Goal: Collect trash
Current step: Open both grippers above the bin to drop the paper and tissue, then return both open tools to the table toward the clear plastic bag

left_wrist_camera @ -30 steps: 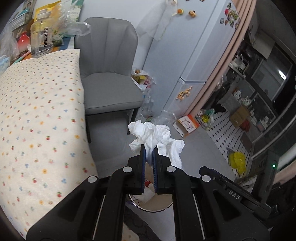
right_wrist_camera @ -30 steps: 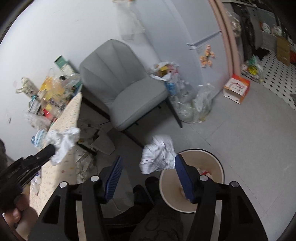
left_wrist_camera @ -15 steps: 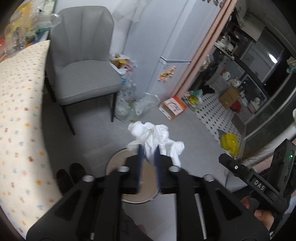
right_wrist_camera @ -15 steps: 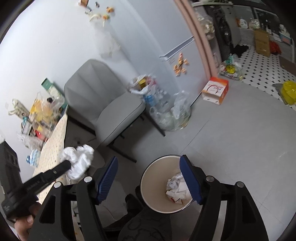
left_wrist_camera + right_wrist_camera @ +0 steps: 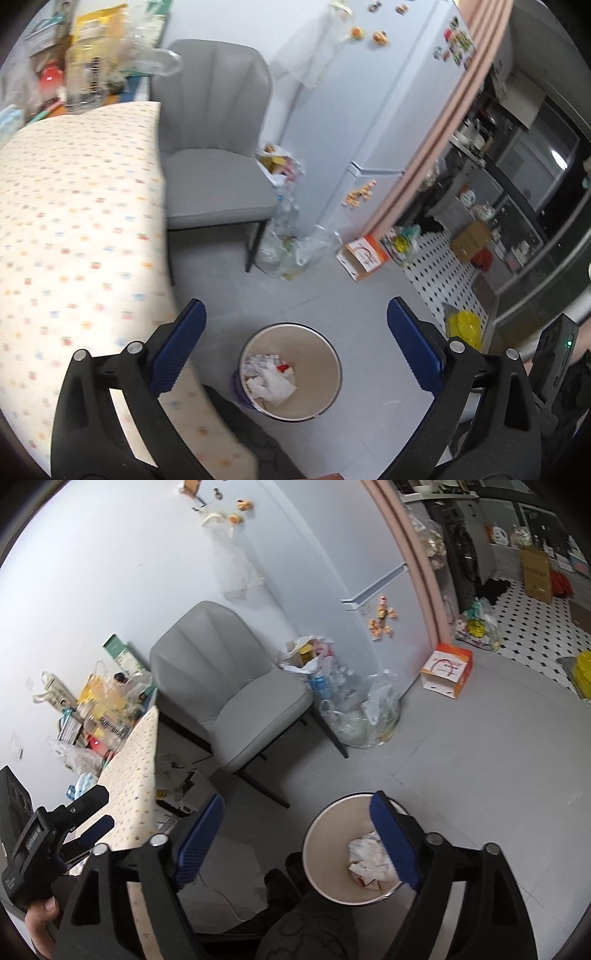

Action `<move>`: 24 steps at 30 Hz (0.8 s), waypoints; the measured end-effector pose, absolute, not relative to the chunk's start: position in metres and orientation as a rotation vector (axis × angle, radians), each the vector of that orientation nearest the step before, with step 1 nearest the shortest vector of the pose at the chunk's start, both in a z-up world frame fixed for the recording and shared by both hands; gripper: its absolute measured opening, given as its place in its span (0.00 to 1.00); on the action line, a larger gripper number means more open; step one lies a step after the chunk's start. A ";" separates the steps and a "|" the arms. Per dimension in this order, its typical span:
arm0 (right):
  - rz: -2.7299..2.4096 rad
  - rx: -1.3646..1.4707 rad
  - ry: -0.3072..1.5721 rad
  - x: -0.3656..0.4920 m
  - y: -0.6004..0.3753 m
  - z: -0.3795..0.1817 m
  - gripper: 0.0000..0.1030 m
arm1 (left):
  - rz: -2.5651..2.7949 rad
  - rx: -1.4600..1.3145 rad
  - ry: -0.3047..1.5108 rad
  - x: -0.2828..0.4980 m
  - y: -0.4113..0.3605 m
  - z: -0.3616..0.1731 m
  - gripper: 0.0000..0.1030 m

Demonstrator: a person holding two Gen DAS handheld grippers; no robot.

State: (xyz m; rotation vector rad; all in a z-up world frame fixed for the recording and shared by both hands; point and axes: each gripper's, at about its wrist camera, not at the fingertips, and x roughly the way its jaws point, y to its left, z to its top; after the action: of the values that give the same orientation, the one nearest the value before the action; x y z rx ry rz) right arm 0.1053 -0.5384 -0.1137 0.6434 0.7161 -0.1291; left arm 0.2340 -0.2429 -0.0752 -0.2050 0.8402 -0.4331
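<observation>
A round beige trash bin [image 5: 325, 343] stands on the grey floor and holds crumpled white tissues [image 5: 271, 378]. My left gripper [image 5: 295, 332] is wide open and empty above the bin. My right gripper [image 5: 297, 827] is also wide open and empty; the bin [image 5: 317, 834] with the tissues [image 5: 369, 858] lies under its right finger. The left gripper also shows at the left edge of the right wrist view [image 5: 98, 812], open, over the table edge.
A table with a dotted cloth [image 5: 74, 221] is at left, cluttered with bottles and bags at its far end [image 5: 85, 74]. A grey chair [image 5: 214, 166] stands beyond it. Plastic bags of bottles [image 5: 288, 243], an orange-white box [image 5: 364, 253] and a fridge [image 5: 369, 110] are behind.
My left gripper opened and let go of the white tissue wad, which now lies in the bin. My right gripper stayed open and shifted a little above the bin.
</observation>
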 end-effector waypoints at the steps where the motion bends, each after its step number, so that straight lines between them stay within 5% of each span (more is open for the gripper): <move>1: -0.122 0.641 0.715 0.107 -0.534 -0.112 0.86 | -0.420 -0.210 0.834 0.235 -0.234 -0.073 0.94; 24: 0.122 0.502 0.748 0.162 -0.375 -0.074 0.93 | -0.068 -0.318 0.732 0.214 -0.020 -0.059 0.94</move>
State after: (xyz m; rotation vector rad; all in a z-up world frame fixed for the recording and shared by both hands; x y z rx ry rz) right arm 0.1616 -0.3746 -0.0745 0.5021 0.7478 0.1217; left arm 0.2140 -0.0196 -0.0587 -0.3179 0.7322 -0.0676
